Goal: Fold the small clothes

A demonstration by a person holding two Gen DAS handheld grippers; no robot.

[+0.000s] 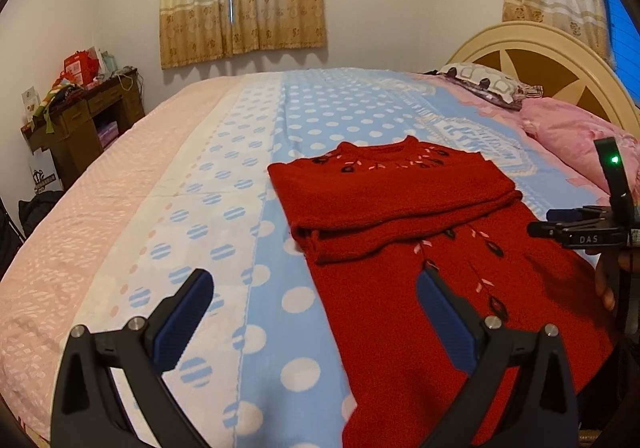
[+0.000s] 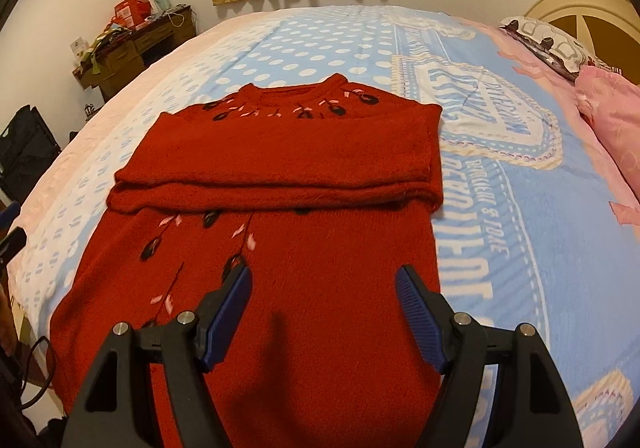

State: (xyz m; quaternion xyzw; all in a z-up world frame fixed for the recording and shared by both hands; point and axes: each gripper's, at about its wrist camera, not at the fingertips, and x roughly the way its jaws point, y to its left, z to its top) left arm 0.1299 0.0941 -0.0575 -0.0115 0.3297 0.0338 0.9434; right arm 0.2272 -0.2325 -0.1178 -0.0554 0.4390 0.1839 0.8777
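A red knitted sweater (image 2: 288,260) with dark and pink leaf embroidery lies flat on the bed, collar away from me, both sleeves folded across the chest into a band (image 2: 280,163). My right gripper (image 2: 323,280) is open and empty, hovering over the sweater's lower body. My left gripper (image 1: 314,284) is open and empty, over the sweater's left edge and the blue dotted sheet; the sweater (image 1: 400,203) lies ahead and to its right. The right gripper's body (image 1: 588,234) shows at the right edge of the left wrist view.
The bed (image 2: 500,207) has a blue, white and pink sheet. Pink pillows (image 1: 576,135) and a patterned pillow (image 1: 484,85) lie by the headboard (image 1: 532,59). A cluttered wooden desk (image 1: 84,115) stands at the far left wall. A black bag (image 2: 24,151) sits beside the bed.
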